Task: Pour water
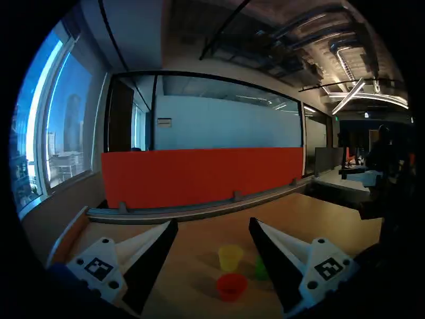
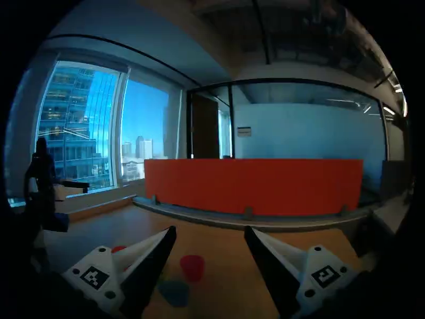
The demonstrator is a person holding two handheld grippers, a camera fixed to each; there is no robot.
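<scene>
Your left gripper (image 1: 212, 221) gapes wide and holds nothing. On the desk (image 1: 319, 212) between its fingers stand a red cup (image 1: 231, 287), then a green cup (image 1: 260, 269) and a yellow cup (image 1: 230, 258). Your right gripper (image 2: 209, 228), equally spread and empty, faces a blue cup (image 2: 173, 292), then a darker red cup (image 2: 192, 267). You can't tell what any cup holds.

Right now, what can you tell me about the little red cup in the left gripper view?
The red cup is small and looks like plastic. It stands upright, mouth open, on the wooden table, just nearer than the yellow cup. It shows between the open fingers of the left hand-held gripper, which do not touch it. Whether it holds water can't be told.
</scene>
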